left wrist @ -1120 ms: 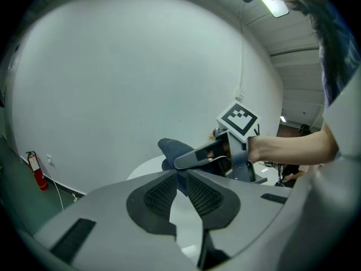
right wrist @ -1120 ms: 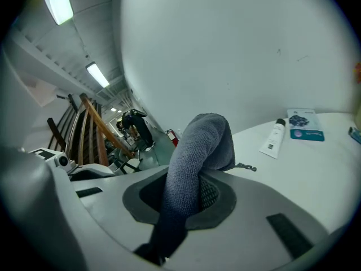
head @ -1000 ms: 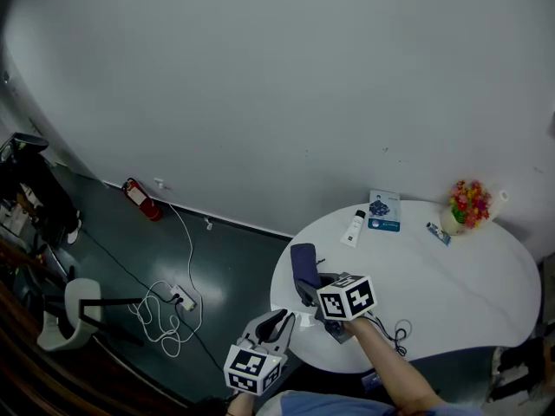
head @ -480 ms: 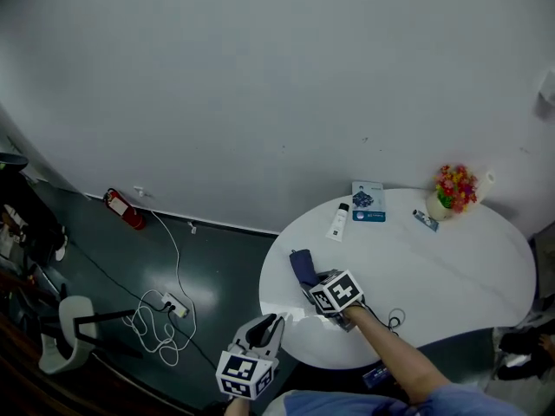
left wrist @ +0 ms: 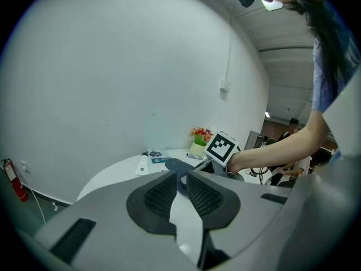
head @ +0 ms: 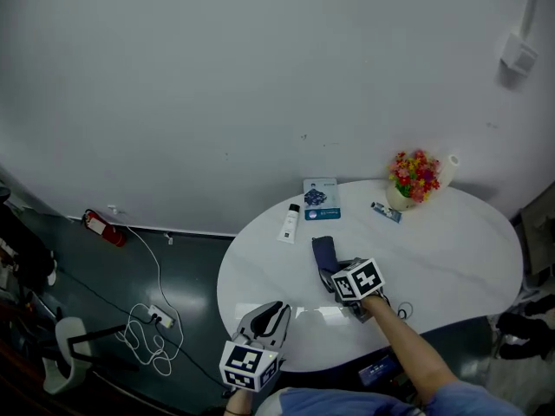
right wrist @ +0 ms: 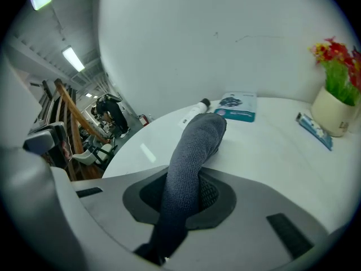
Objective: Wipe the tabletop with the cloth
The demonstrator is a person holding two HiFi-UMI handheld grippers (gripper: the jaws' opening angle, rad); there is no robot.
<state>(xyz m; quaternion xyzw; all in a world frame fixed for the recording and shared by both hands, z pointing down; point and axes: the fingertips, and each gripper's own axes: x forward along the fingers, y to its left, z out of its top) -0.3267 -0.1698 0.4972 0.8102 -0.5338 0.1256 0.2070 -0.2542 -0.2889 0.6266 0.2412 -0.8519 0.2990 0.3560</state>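
Two hand-held grippers are being presented – only one is being put to work. The right hand-held gripper [head: 335,272] is being clenched on the near end of the dark blue cloth [head: 323,251]. In the right gripper view the cloth [right wrist: 194,145] is being pinched between the jaws, with its free length lying forward on the white surface [head: 451,250], presumably so that it can be dragged flat across it.

The left hand-held gripper [head: 276,312] is being held at the near left rim, grasping nothing. In its own view only a slim gap is being shown between the jaws, most likely so that the wiping path is left free.

A flower pot [head: 413,180], a white tube [head: 288,224] and a blue-and-white packet [head: 322,197] are being left along the far side by the wall – the middle is thus being left bare for wiping.
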